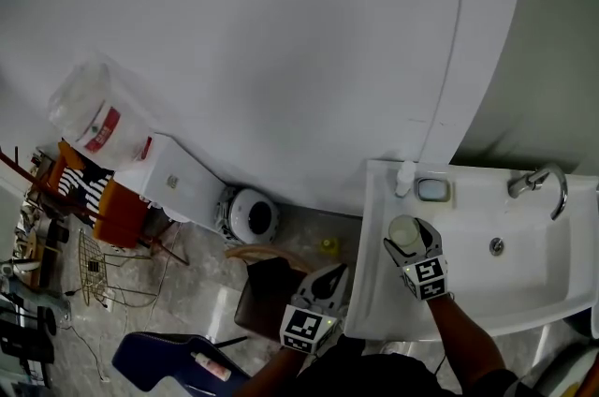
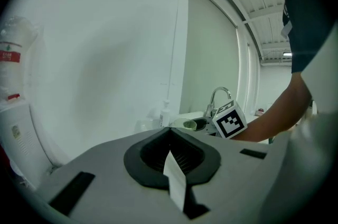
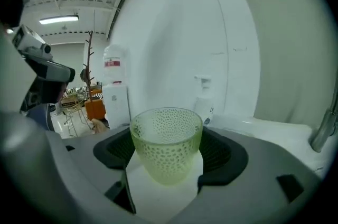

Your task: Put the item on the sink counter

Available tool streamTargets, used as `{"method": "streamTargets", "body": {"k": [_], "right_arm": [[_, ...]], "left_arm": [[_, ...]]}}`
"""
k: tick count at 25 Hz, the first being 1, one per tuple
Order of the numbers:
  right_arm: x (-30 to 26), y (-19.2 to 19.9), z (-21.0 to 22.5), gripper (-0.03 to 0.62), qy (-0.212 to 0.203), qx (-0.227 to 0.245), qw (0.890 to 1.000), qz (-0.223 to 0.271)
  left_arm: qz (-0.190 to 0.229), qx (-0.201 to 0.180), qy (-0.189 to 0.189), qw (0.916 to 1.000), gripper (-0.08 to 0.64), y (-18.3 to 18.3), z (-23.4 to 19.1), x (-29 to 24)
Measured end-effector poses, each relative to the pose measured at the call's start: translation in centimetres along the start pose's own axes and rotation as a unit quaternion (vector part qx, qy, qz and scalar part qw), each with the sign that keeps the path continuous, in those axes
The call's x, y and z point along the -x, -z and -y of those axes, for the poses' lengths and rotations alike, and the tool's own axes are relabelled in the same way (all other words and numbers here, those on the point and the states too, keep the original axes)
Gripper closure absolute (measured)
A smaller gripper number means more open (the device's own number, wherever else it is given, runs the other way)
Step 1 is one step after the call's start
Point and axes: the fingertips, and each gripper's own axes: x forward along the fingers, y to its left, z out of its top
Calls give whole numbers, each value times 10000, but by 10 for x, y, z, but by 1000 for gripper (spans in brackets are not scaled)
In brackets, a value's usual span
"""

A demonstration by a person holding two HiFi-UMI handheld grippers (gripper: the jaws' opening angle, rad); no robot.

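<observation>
A pale yellow-green dotted glass cup [image 1: 405,234] [image 3: 166,141] stands upright between the jaws of my right gripper [image 1: 412,247] [image 3: 168,165], which is shut on it. The cup is over the left part of the white sink counter [image 1: 372,297], in front of a soap dispenser [image 1: 404,178] [image 3: 203,104]. Whether the cup touches the counter I cannot tell. My left gripper [image 1: 328,278] [image 2: 169,129] hangs shut and empty to the left of the sink, below counter height. The left gripper view shows the cup [image 2: 185,124] and the right gripper's marker cube [image 2: 229,120].
A faucet [image 1: 538,180] and basin drain [image 1: 497,245] lie right of the cup, and a soap dish [image 1: 432,189] sits behind it. On the floor to the left are a brown stool [image 1: 267,287], a round white bin [image 1: 253,215], a white box [image 1: 173,184] and a blue chair [image 1: 168,362].
</observation>
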Motion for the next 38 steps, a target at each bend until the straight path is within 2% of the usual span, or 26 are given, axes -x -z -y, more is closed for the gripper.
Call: {"method": "streamTargets", "body": {"k": [13,21,23,26,31,34,38], "right_arm": [[-9,21,-3,207,-151,40,9998,-140],[-9,33,0,201,-55,156,9998,-84],[-8,37,-1,147,-134,66,9998,-117],[-1,32,-2,126,-154,-59,9999,-42],[23,3,-5,127,-98,-101,9995,266],[44,-18,-7,152,24,-94,9990,429],[78,-43,-14,262,118,-110,9974,702]], "left_arm": [[87,18,-164,9998,548,-6,-4,8],[128,57,-188,9997,548,-6,2,12],[140,37,-186,9997,548,-7,4,13],[152,14,-188,9997,548,-9,4,16],[173,9,-167,9997,548,-9,8,20],[195,47,-110,9997,548,-9,12,21],[239,157,3,9996,548,-12,20,20]]}}
